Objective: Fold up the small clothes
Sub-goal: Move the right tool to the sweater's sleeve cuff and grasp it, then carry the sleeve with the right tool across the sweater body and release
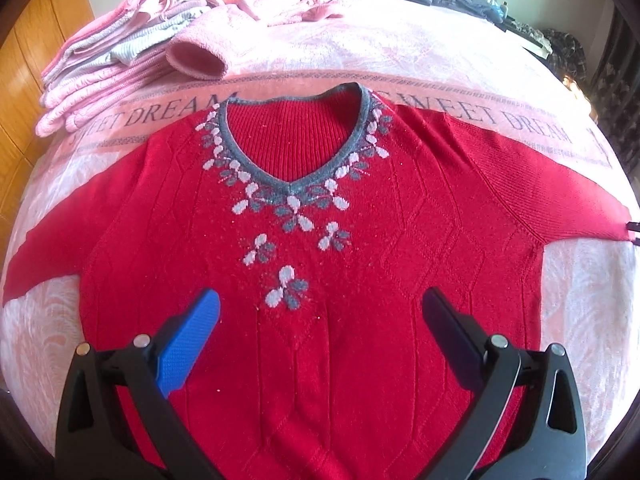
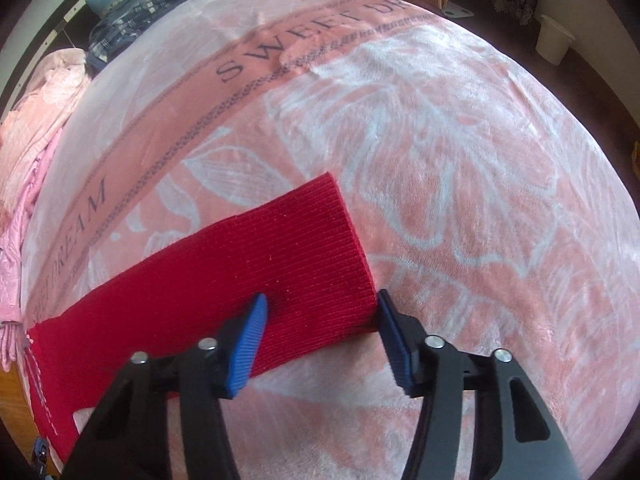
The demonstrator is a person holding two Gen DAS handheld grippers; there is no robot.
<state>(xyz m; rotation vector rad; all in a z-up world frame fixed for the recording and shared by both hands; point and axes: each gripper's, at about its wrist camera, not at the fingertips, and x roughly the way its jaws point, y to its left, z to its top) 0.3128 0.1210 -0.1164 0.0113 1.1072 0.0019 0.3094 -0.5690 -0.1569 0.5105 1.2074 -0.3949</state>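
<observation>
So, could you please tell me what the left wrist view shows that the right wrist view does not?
Only the left wrist view shows the sweater's V-neck, its body with the flower pattern, and the folded pink pile. Only the right wrist view shows the sleeve cuff between the open right claw. Both show the red sweater on the pink blanket.

- A pink blanket (image 1: 420, 60) printed "SWEET DREAM" covers the bed.
- Orange wooden panelling (image 1: 24, 92) stands alongside.
- Dark floor (image 2: 592, 76) holds what may be a white bin (image 2: 554, 40).

Pink "SWEET DREAM" blanket (image 1: 400, 60), white bin (image 2: 554, 38)
</observation>
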